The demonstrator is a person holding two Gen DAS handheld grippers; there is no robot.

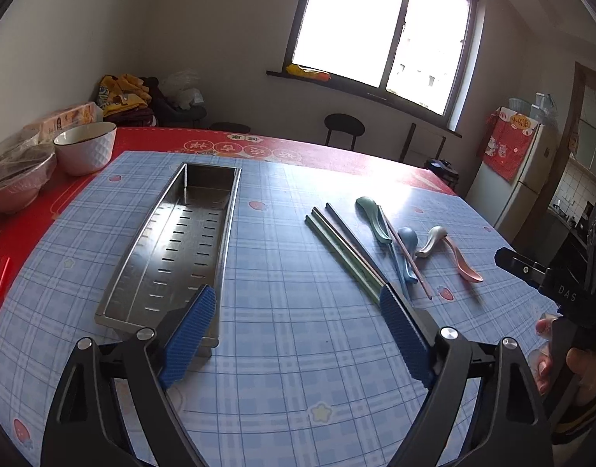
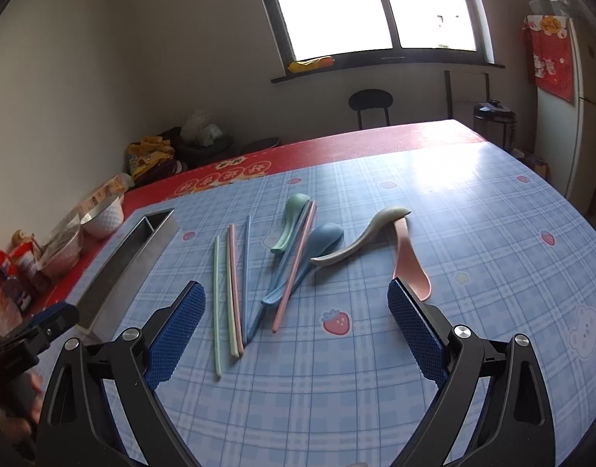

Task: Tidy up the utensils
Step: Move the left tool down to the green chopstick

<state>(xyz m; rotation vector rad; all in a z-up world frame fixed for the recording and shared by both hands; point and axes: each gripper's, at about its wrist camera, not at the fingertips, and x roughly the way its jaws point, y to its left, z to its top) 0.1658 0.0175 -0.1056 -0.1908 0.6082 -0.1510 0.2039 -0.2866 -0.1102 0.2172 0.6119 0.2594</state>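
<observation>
Both grippers agape over cloth; chopsticks (image 2: 231, 292), spoons (image 2: 323, 239) beside tray (image 1: 173, 249).

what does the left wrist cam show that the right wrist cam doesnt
Left wrist only: the slotted floor of the metal tray, with nothing in it, and a red lighter.
Right wrist only: snack packets at the table's left edge.
Both: chopsticks, four spoons, white bowl, window, and open jaws holding nothing.
</observation>
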